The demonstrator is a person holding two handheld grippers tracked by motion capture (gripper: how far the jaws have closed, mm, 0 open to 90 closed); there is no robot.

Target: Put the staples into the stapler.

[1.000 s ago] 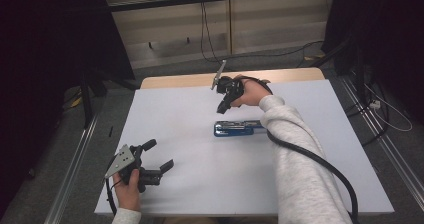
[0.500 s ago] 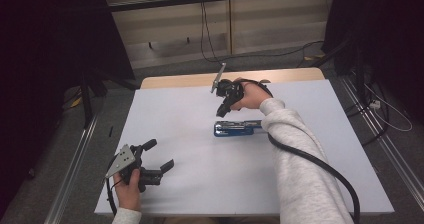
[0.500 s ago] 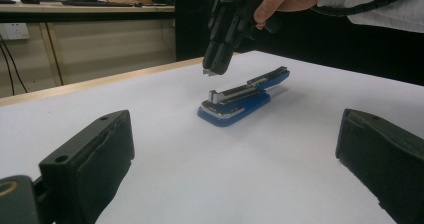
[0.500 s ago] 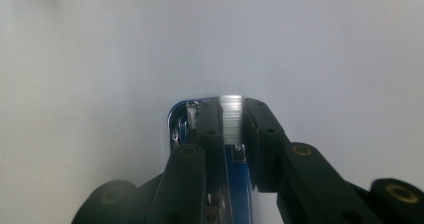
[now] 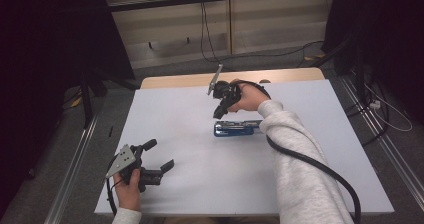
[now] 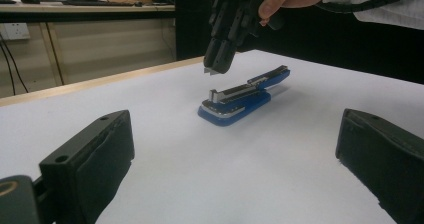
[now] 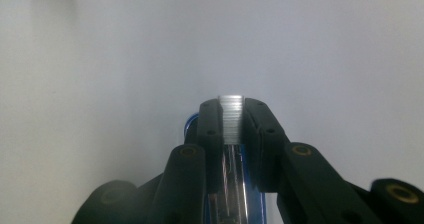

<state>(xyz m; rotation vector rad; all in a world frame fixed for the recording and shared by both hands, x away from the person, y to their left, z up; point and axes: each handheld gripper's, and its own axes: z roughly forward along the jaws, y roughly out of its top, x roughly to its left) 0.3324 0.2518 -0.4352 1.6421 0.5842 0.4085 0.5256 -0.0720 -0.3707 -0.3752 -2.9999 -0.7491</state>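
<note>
A blue stapler (image 5: 237,128) lies flat on the white table top (image 5: 190,184), just right of the middle. My right gripper (image 5: 218,113) hangs over its left end, pointing down, shut on a short silver strip of staples (image 7: 232,118). In the right gripper view the stapler's blue body (image 7: 190,126) and its metal channel lie right beneath the jaws. The left gripper view shows the right gripper (image 6: 216,70) a little above the stapler's (image 6: 240,96) metal front, not touching it. My left gripper (image 5: 160,155) is open near the front left of the table, with nothing between its jaws (image 6: 235,159).
The white top covers a wooden table whose far edge (image 5: 190,80) shows bare wood. A black cable (image 5: 320,169) trails from the right gripper along the grey sleeve. Dark floor, cables and a wall panel lie beyond the table.
</note>
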